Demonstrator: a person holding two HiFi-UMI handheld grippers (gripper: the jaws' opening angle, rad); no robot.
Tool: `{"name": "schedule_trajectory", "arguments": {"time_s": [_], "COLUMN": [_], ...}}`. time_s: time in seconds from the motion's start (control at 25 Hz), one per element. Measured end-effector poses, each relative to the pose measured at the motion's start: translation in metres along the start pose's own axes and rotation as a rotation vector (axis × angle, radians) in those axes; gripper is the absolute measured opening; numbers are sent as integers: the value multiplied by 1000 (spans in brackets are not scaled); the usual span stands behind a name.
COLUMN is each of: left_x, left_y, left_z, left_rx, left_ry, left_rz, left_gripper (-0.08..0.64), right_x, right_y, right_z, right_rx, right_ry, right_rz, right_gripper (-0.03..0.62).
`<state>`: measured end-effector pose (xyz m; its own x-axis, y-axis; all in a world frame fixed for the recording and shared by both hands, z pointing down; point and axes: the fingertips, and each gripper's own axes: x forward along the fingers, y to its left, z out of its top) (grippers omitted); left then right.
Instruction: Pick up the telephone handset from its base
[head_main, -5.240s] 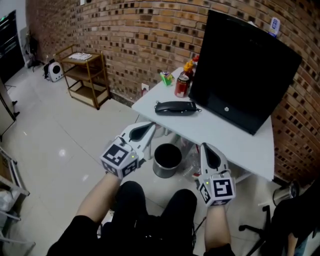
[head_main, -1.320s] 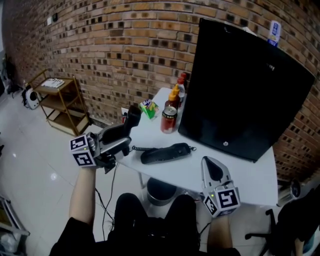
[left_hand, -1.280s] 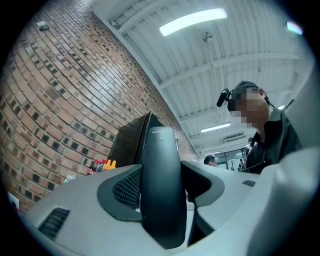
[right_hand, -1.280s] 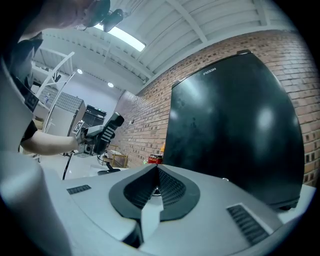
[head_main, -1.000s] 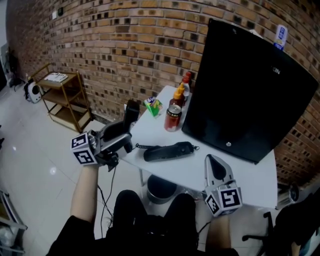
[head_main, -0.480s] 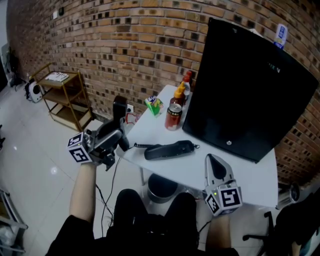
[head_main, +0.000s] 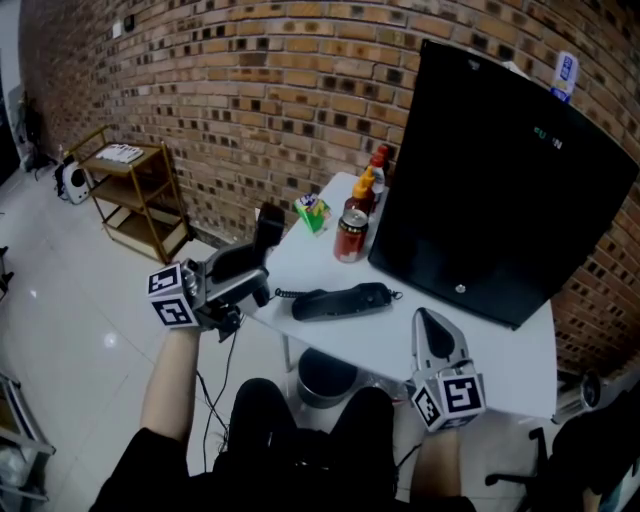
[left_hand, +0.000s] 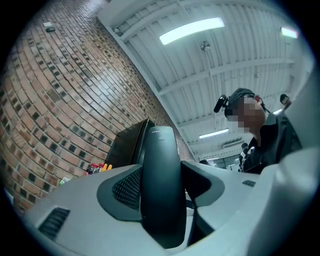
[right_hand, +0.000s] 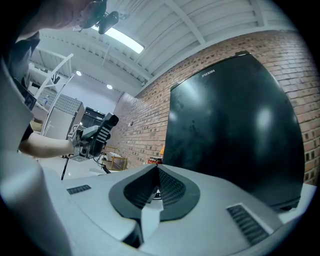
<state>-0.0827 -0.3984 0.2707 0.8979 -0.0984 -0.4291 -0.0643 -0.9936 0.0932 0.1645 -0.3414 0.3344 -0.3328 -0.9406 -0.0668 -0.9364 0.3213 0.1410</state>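
My left gripper (head_main: 243, 272) is shut on the black telephone handset (head_main: 262, 232), which it holds tilted upward in the air just left of the white table (head_main: 500, 340). In the left gripper view the handset (left_hand: 160, 190) stands clamped between both pads. The black base (head_main: 345, 300) lies on the table with its coiled cord (head_main: 285, 294) running off to the left. Near the table's front edge my right gripper (head_main: 430, 318) is shut with nothing between its jaws, and it shows the same way in the right gripper view (right_hand: 156, 172). That view also catches the raised handset (right_hand: 103, 130) at far left.
A big black cabinet (head_main: 500, 180) fills the back right of the table. Beside it stand a red can (head_main: 350, 238), sauce bottles (head_main: 366, 186) and a green packet (head_main: 314, 212). A metal bin (head_main: 325, 375) sits under the table. A wooden shelf (head_main: 135, 190) stands by the brick wall.
Since the earliest frame the left gripper has lifted the handset off its base. Over the last second it has only shifted slightly with the handset. The right gripper has stayed put.
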Motion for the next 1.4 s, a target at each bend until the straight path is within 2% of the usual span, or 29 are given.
{"name": "schedule_trajectory", "arguments": {"time_s": [0.12,0.32,0.64,1.08,1.4], "left_x": [6,17,24,20,20], "left_y": [-3,-10,-14,-11,-13], "left_z": [-11,-23,-36,-36,-41], "left_rx": [14,81,147,136,139], "left_ry": [45,118,181,170,194], "left_rz": [-1,-5,0,5,14], "left_gripper": [253,253,253,253,253], "right_x": [0,-1,-2,-2,-5], "right_y": [2,2,4,6,5], "right_z": [1,4,6,7,6], "right_rx": [-2,-9,-20,-33,-36], "right_ry": [-2,-6,-8,-14,-9], "right_rz": [5,9,10,17,15], "right_gripper": [3,3,2,2,2]}}
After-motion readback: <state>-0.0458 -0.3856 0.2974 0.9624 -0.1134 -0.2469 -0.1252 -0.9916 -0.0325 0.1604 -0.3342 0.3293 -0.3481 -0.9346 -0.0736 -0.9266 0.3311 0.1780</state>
